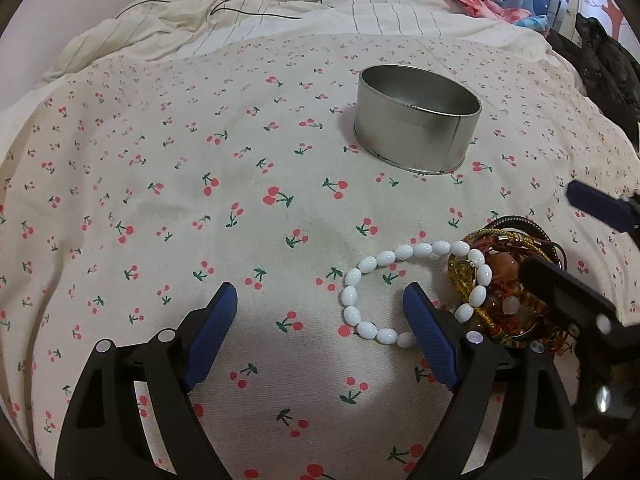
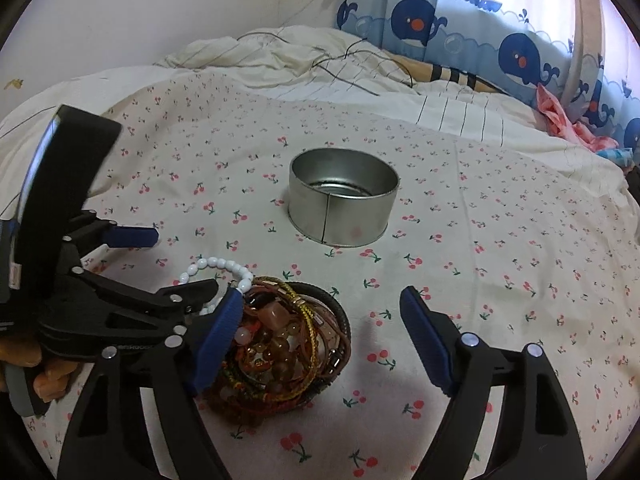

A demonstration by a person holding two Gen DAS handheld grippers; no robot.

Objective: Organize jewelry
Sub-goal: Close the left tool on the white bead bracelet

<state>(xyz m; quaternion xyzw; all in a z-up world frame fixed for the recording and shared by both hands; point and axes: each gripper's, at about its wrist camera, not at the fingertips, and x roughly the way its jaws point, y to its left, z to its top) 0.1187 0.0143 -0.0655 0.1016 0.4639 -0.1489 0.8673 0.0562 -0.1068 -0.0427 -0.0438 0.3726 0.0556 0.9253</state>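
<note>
Nearest, both grippers are held wide apart and empty: the left gripper [image 1: 320, 308] straddles one white bead bracelet [image 1: 412, 292], the right gripper [image 2: 320, 312] flanks a tangled bracelet pile [image 2: 280, 344]. Beyond, one open round tin [image 2: 344, 196] is set on the cherry-print bedspread [image 1: 160, 200]. Whale-patterned curtains [image 2: 460, 24] are seen behind.

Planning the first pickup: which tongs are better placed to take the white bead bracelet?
Left. The left tongs are open with one finger inside the white bead bracelet; the right tongs straddle the bracelet pile.
</note>
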